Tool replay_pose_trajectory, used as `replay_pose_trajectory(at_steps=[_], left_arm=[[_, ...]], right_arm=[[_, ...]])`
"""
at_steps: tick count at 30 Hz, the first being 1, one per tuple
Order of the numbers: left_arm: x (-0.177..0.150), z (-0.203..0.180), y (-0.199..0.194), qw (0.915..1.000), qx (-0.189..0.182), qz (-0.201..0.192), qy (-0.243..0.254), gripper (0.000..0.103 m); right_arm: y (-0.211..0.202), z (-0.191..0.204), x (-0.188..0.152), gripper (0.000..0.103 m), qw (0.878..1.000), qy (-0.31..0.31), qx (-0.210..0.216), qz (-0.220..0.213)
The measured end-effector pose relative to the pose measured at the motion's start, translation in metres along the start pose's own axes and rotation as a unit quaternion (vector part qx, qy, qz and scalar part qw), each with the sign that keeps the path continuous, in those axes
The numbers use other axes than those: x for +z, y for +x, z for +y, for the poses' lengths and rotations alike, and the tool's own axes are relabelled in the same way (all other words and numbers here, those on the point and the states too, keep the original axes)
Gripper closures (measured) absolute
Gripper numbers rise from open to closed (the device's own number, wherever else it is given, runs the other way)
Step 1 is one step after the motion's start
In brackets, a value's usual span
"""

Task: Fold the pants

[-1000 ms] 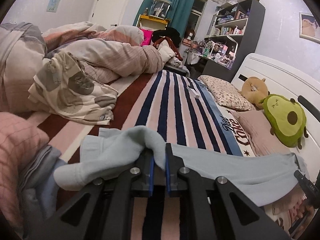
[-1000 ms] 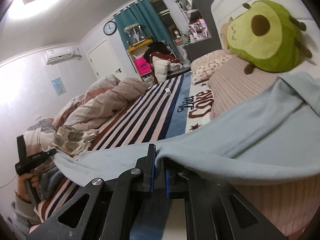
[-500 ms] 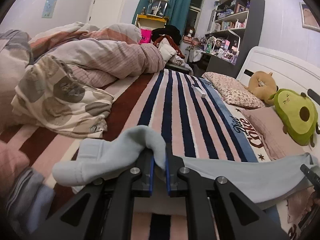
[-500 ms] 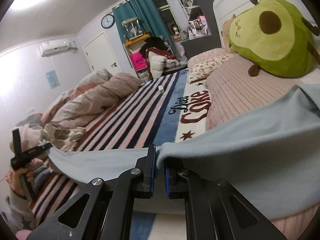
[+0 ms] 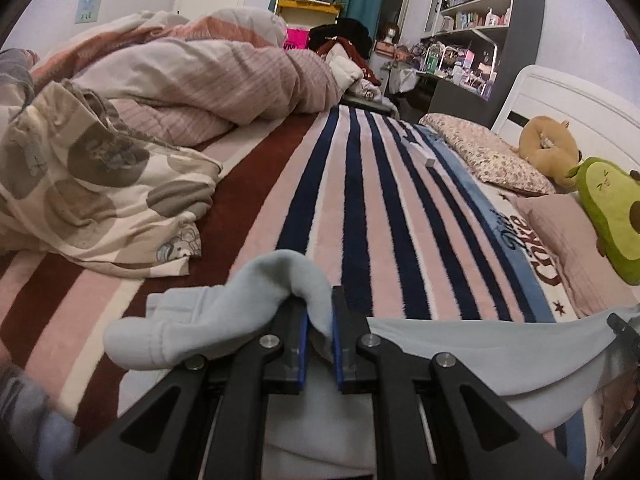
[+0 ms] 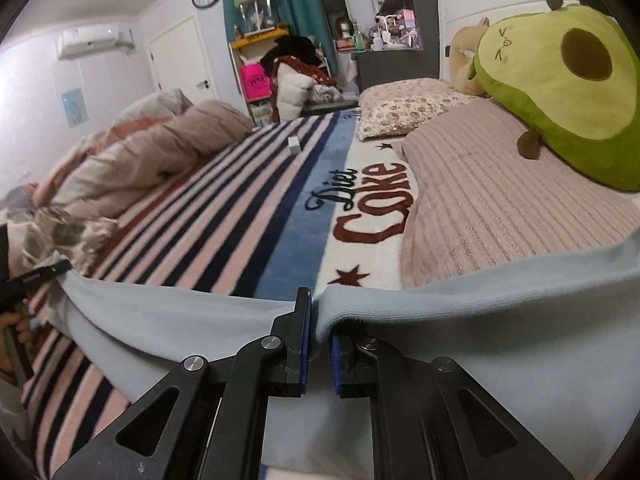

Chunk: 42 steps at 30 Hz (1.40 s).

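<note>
Pale blue pants (image 5: 460,344) hang stretched sideways just above the striped blanket (image 5: 360,200). In the left wrist view my left gripper (image 5: 320,320) is shut on one bunched end, and a loose cuff flops over to its left. The cloth runs right to the other gripper (image 5: 622,332) at the frame's edge. In the right wrist view my right gripper (image 6: 318,320) is shut on a folded edge of the pants (image 6: 500,312), which sag away leftward to the left gripper (image 6: 36,276), held by a hand.
A crumpled pink duvet (image 5: 200,80) and a spotted cloth (image 5: 92,184) fill the bed's left side. An avocado plush (image 6: 560,80) and pink pillow (image 6: 500,208) lie by the headboard. A small white box (image 5: 429,161) sits on the stripes. Shelves stand beyond.
Both grippers have carried the pants forward over the bed and lower. The stretched cloth now hangs closer to the blanket. Both grips are unchanged.
</note>
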<state>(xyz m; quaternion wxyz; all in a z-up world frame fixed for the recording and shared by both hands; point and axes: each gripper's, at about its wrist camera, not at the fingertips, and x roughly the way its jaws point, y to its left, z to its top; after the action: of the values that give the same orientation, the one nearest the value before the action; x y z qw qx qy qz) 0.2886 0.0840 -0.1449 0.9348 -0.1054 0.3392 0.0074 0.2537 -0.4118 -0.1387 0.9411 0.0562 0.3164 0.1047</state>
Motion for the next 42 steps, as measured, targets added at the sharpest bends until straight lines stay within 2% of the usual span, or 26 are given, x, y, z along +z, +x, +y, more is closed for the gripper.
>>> replay_pose_trajectory(at_steps=[4, 5, 6, 7, 8, 9, 10, 11, 16, 19, 22, 25, 27, 28, 29, 30, 32, 36, 37, 39, 40, 42], left_arm=[[0.002, 0.003, 0.017, 0.9997, 0.013, 0.017, 0.010, 0.092], [0.002, 0.003, 0.020, 0.9996, 0.017, 0.019, 0.014, 0.085], [0.002, 0.003, 0.021, 0.9995, 0.019, 0.017, 0.018, 0.070], [0.001, 0.004, 0.021, 0.9995, 0.022, 0.012, 0.020, 0.061], [0.001, 0.006, 0.019, 0.9995, 0.024, 0.004, 0.019, 0.043], [0.000, 0.008, 0.015, 0.9994, 0.028, -0.005, 0.019, 0.034], [0.001, 0.009, 0.012, 0.9992, 0.034, -0.010, 0.020, 0.033], [0.002, 0.011, 0.008, 0.9988, 0.042, -0.016, 0.021, 0.031], [0.003, 0.018, -0.004, 0.9996, 0.020, -0.019, 0.008, 0.031], [-0.003, 0.018, -0.006, 0.9996, 0.024, -0.012, 0.010, 0.030], [-0.011, 0.024, -0.010, 0.9984, 0.056, -0.008, 0.008, 0.030], [-0.017, 0.031, -0.017, 0.9983, 0.058, -0.003, 0.003, 0.029], [-0.023, 0.034, -0.018, 0.9994, 0.034, 0.002, -0.004, 0.029], [-0.026, 0.035, -0.017, 0.9995, 0.031, 0.007, -0.004, 0.029], [-0.028, 0.034, -0.016, 0.9992, 0.039, 0.009, 0.001, 0.029], [-0.030, 0.034, -0.016, 0.9987, 0.049, 0.009, 0.006, 0.029], [-0.031, 0.037, -0.017, 0.9973, 0.072, 0.007, 0.011, 0.029], [-0.031, 0.049, -0.019, 0.9969, 0.079, 0.002, -0.010, 0.028], [-0.031, 0.052, -0.020, 0.9964, 0.084, -0.001, -0.014, 0.028], [-0.031, 0.055, -0.022, 0.9957, 0.091, -0.008, -0.018, 0.023], [-0.031, 0.057, -0.024, 0.9950, 0.096, -0.015, -0.020, 0.021], [-0.029, 0.059, -0.025, 0.9942, 0.104, -0.021, -0.019, 0.020]], right_arm=[[0.016, 0.001, 0.003, 0.099, 1.000, -0.006, -0.020, 0.007], [0.020, 0.000, 0.003, 0.099, 1.000, -0.004, -0.024, 0.010], [0.025, 0.000, 0.004, 0.098, 1.000, -0.001, -0.028, 0.013], [0.029, 0.000, 0.004, 0.089, 0.999, -0.001, -0.028, 0.016], [0.031, 0.000, 0.004, 0.071, 0.999, -0.001, -0.028, 0.018], [0.033, 0.000, 0.003, 0.061, 0.999, 0.000, -0.029, 0.017], [0.034, -0.001, 0.001, 0.042, 0.999, 0.002, -0.030, 0.014], [0.034, -0.001, -0.001, 0.038, 0.999, 0.001, -0.034, 0.013], [0.021, 0.005, -0.001, 0.037, 0.999, -0.006, -0.038, -0.002], [0.009, 0.012, 0.001, 0.031, 0.999, -0.012, -0.042, -0.025], [0.000, 0.021, 0.005, 0.031, 0.999, -0.019, -0.009, -0.025], [0.004, 0.038, 0.005, 0.032, 0.997, -0.028, 0.072, 0.008], [0.014, 0.054, 0.002, 0.051, 0.989, -0.033, 0.136, 0.043], [0.024, 0.066, -0.001, 0.067, 0.983, -0.043, 0.163, 0.071], [0.031, 0.074, -0.004, 0.073, 0.980, -0.049, 0.175, 0.086], [0.041, 0.081, -0.007, 0.074, 0.975, -0.056, 0.186, 0.104], [0.060, 0.093, -0.017, 0.074, 0.971, -0.073, 0.183, 0.137], [0.093, 0.098, -0.025, 0.075, 0.972, -0.081, 0.148, 0.162], [0.101, 0.096, -0.023, 0.077, 0.975, -0.074, 0.136, 0.161], [0.106, 0.093, -0.018, 0.078, 0.979, -0.073, 0.115, 0.153], [0.108, 0.092, -0.014, 0.078, 0.983, -0.079, 0.090, 0.142], [0.113, 0.089, -0.009, 0.078, 0.986, -0.082, 0.066, 0.127]])
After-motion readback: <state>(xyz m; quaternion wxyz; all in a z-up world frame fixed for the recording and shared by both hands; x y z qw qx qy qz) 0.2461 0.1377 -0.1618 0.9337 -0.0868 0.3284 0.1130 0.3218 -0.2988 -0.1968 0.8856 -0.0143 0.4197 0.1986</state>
